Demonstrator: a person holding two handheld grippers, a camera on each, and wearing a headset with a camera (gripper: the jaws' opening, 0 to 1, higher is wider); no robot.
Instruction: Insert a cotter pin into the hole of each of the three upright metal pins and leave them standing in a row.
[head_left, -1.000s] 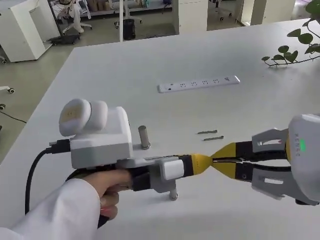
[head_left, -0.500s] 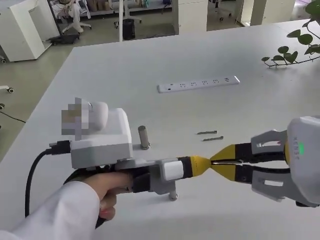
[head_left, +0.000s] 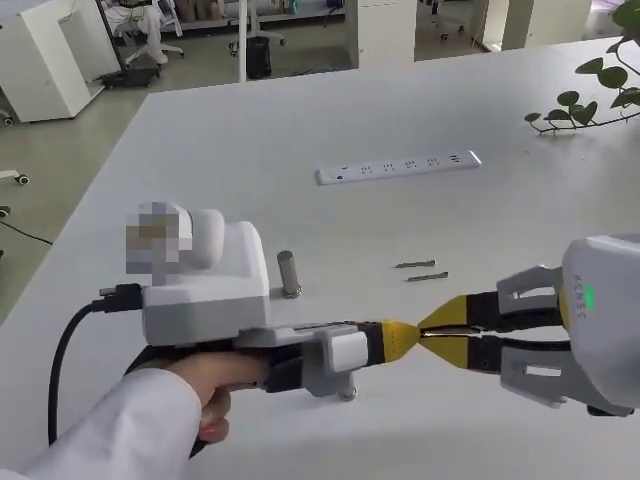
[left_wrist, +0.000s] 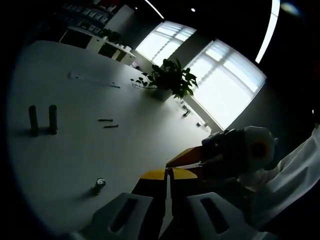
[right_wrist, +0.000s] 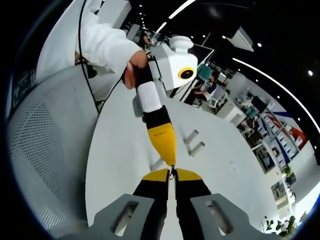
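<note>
place: open-plan office/lab | worktable (head_left: 250, 130) with power strip (head_left: 398, 167) at 12 | swivel chairs (head_left: 150, 35), cabinets (head_left: 45, 60) at 11 | plant (head_left: 568, 99) at 2

Head view: above, looking down | left gripper view: facing right gripper (left_wrist: 175, 161), close | right gripper view: facing left gripper (right_wrist: 169, 155), close

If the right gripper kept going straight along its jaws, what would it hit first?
The left gripper: its yellow tips sit nose to nose with the right gripper, seemingly almost touching.
</note>
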